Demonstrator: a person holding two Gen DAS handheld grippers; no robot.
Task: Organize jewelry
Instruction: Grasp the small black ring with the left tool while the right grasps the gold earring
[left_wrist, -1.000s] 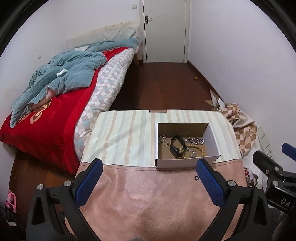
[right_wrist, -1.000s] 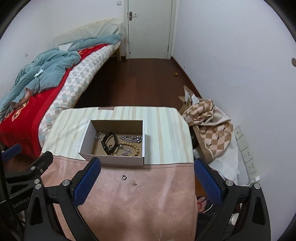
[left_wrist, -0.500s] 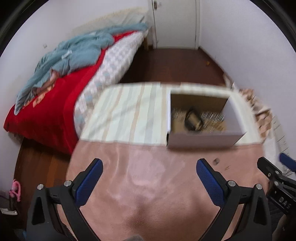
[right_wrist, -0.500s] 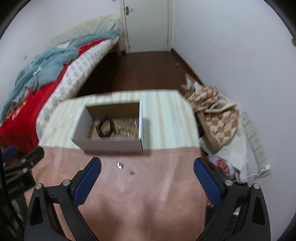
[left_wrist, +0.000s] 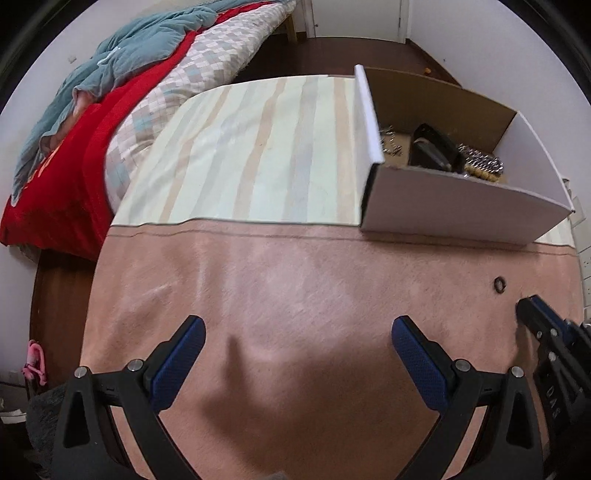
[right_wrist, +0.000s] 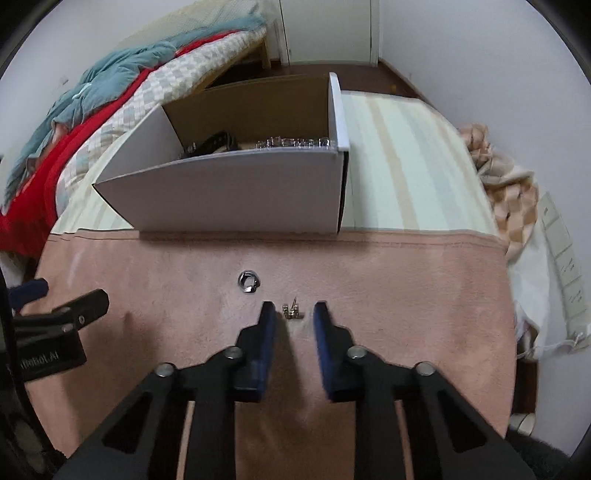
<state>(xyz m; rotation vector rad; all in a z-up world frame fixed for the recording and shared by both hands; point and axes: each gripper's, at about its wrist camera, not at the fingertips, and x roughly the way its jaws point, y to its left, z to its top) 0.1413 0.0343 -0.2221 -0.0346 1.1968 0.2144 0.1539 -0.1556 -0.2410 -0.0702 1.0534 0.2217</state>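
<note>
I see my right tool (right_wrist: 291, 314) low over the pink suede-like cloth (right_wrist: 388, 288) on the table, its blue-padded jaws partly closed to a narrow gap, not yet gripping. Between the fingertips lies a small silver stud earring (right_wrist: 291, 311), touching neither pad. Just beside it, to the left, rests a small silver ring (right_wrist: 248, 281). Behind both stands an open white cardboard box (right_wrist: 236, 195) holding a black band (left_wrist: 434, 147), a silver chain (right_wrist: 293, 142) and tan beads (left_wrist: 480, 173). My left tool (left_wrist: 295, 347) hovers wide open over bare cloth, well apart from the jewelry. A bed with a red blanket (left_wrist: 66, 147) sits at left.
</note>
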